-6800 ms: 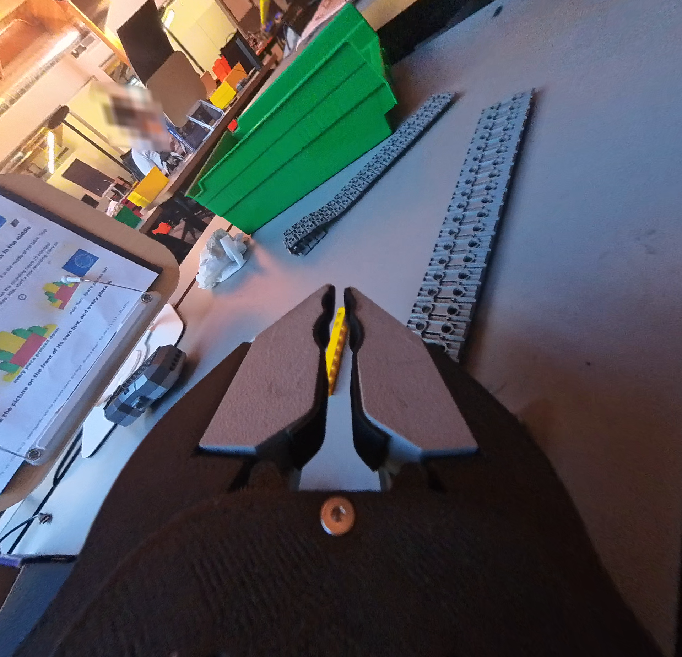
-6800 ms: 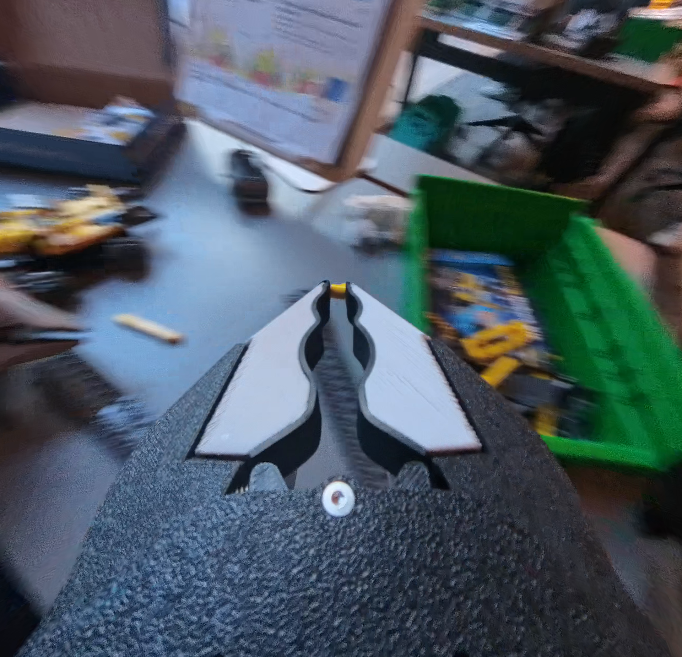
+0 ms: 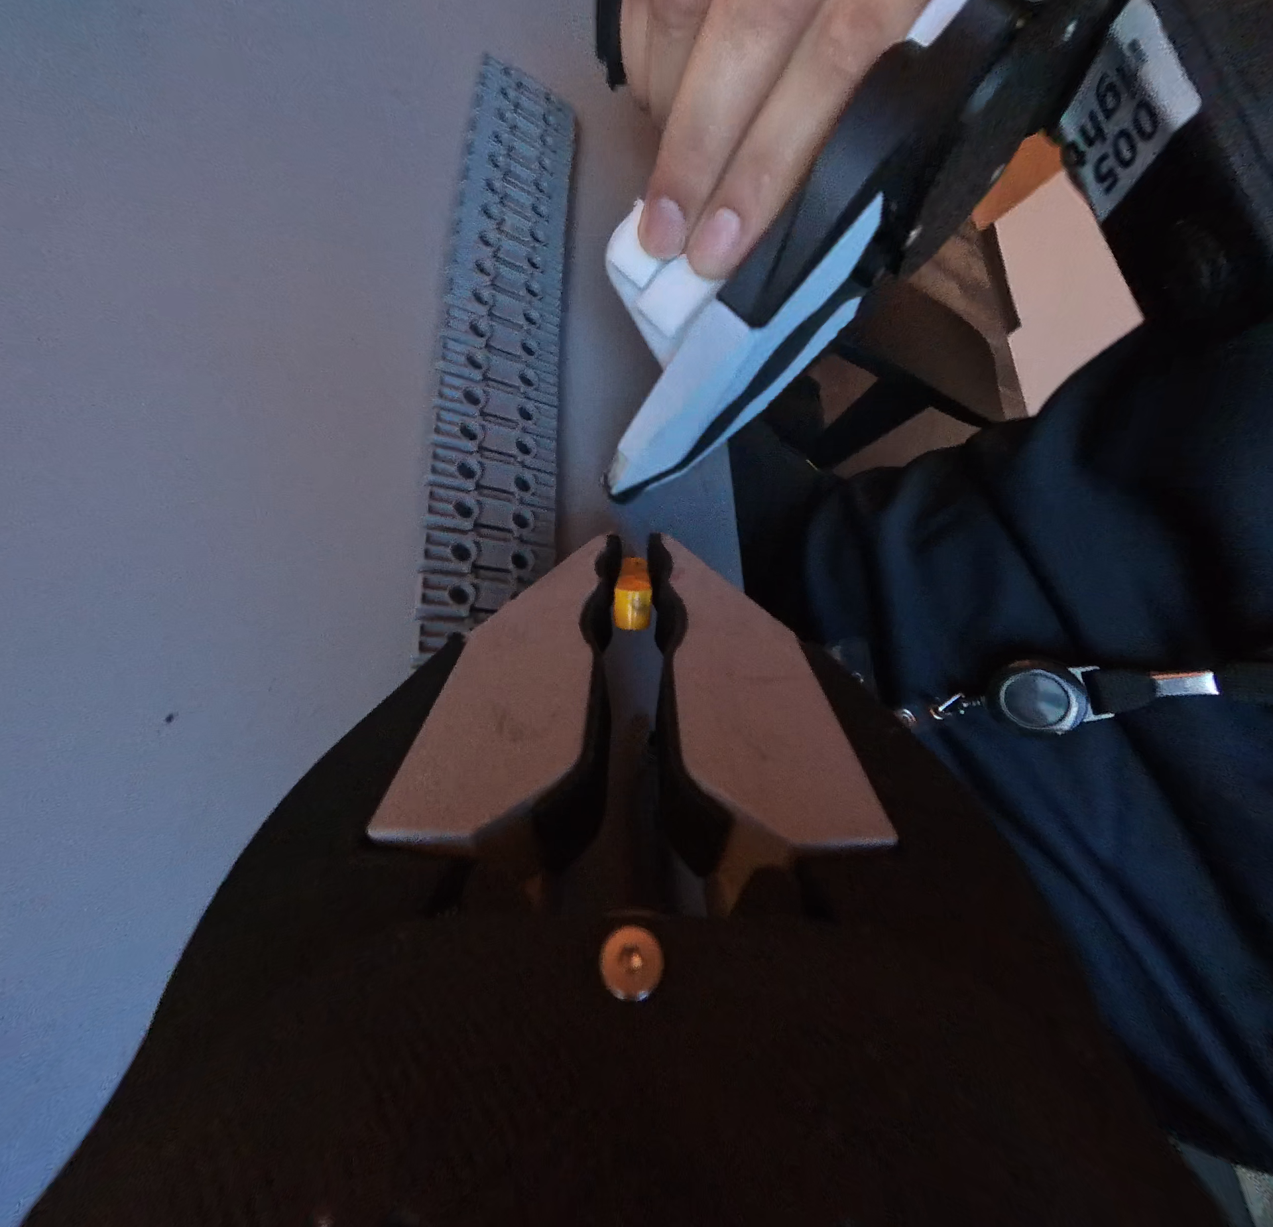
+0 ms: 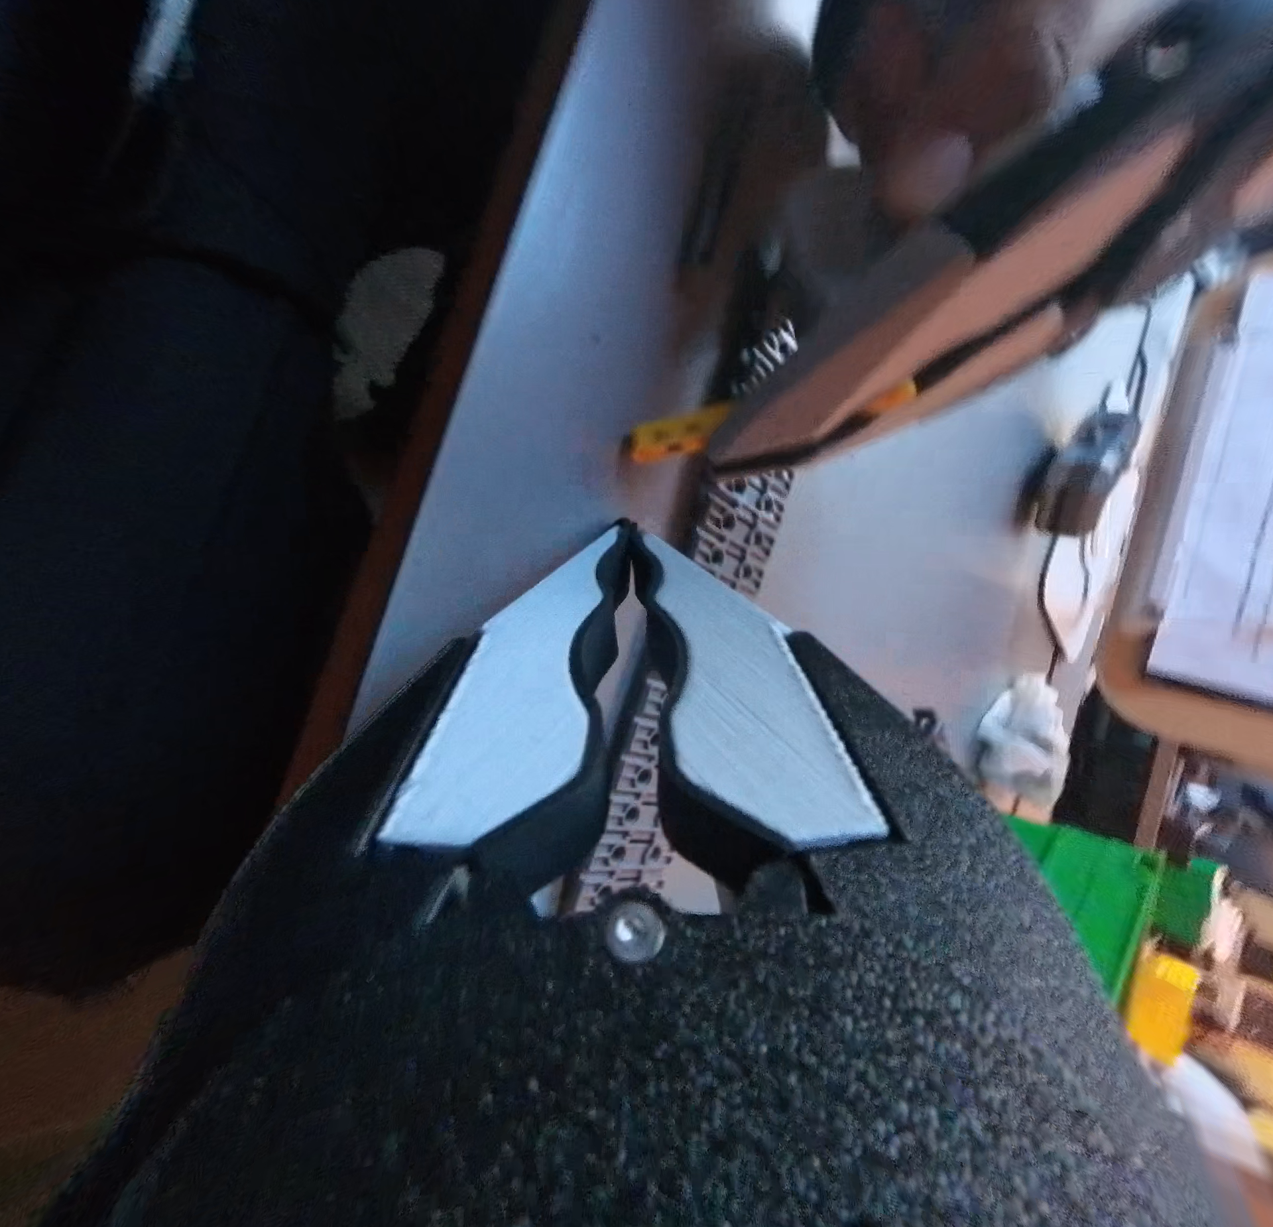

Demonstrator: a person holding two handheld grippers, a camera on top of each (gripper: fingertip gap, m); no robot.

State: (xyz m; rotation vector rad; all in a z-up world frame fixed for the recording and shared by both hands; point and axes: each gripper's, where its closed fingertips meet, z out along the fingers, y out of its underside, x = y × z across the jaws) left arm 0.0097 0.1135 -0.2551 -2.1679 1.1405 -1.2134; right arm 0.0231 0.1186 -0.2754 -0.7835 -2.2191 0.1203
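Fingers of the left gripper [image 3: 632, 539] stand a narrow gap apart, clamped on a small yellow-orange brick piece [image 3: 632, 600] that sits between them just behind the tips. Seen end-on in the left wrist view, the piece fills the gap from one finger to the other. In the right wrist view the same piece [image 4: 671, 440] shows as a long yellow beam with holes along its side, one end poking out past the left gripper's fingers [image 4: 888, 360].

The right gripper [image 4: 628, 529] has its tips pressed together — nothing shows between them, and only the wavy slot farther back stays open. From the left wrist view, this gripper [image 3: 613, 481] points down toward the left one's tips, near them but apart. A hand [image 3: 730, 84] grips its body, two fingertips [image 3: 663, 219] resting on a white block at its side.

On the grey table [image 3: 207, 367] lies a long grey studded strip [image 3: 499, 367], passing just beside the left gripper's left finger. In the right wrist view the strip [image 4: 740, 525] runs under the right gripper, visible through its slot. Off to that view's right — blurred — are a green bin [image 4: 1102, 891] and a crumpled white wad [image 4: 1019, 732]. Dark clothing [image 3: 1033, 643] with a badge reel [image 3: 1040, 699] fills the left view's right side.
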